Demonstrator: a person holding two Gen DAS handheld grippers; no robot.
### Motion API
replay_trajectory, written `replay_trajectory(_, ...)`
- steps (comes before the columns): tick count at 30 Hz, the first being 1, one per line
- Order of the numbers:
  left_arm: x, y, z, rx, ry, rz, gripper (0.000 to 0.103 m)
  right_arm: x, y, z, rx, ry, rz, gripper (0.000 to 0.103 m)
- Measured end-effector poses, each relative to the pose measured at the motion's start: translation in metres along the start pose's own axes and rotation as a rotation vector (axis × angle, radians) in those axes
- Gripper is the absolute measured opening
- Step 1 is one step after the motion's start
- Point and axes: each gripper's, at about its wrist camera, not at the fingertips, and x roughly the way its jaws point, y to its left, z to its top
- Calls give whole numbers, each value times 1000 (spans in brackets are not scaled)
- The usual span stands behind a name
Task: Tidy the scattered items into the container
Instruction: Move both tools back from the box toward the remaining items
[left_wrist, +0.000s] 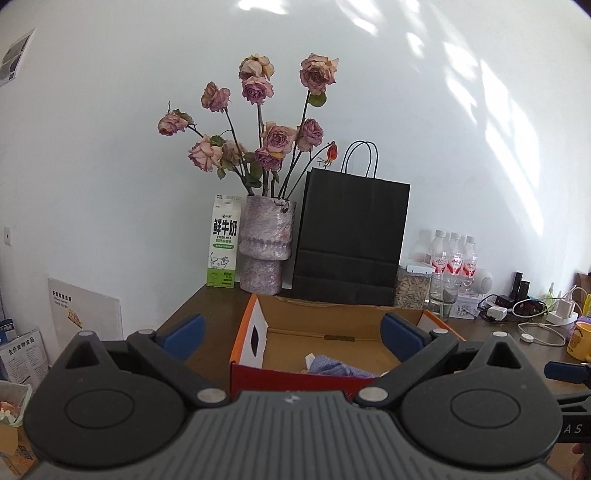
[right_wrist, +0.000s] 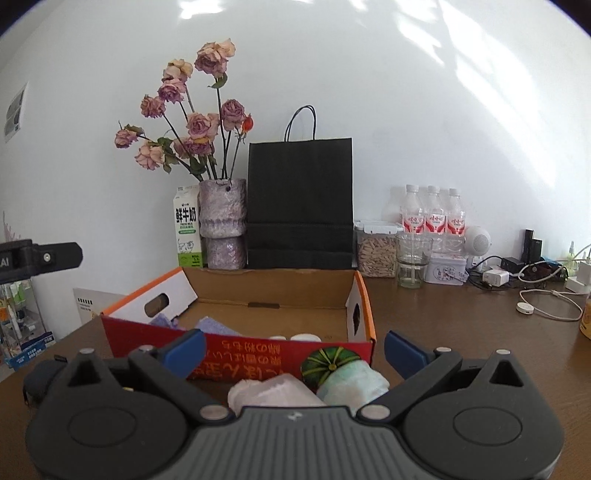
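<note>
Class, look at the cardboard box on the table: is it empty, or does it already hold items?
Not empty. The cardboard box holds a purple cloth; two cloth bundles lie outside its front.

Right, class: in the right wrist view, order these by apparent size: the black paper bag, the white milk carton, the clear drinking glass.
1. Black paper bag, clearly largest.
2. White milk carton.
3. Clear drinking glass, smallest, though it stands slightly nearer the camera.
</note>
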Motion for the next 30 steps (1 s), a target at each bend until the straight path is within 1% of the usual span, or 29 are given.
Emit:
replay_trajectory(8,-14,20,-24,14,74,60,103,-11,-10,-33,-1,112,-37,103)
replay_trajectory(14,-24,34,-42,30,134,95,103,-15,-14,-51,4,175,-53,103)
replay_trajectory(19,-31,42,-51,34,169,120,103,-18,-15,-59,3,201,-55,103)
replay_trajectory(30,-41,46,-52,24,177,137,103,-24,-13,-62,0,213,-43,103)
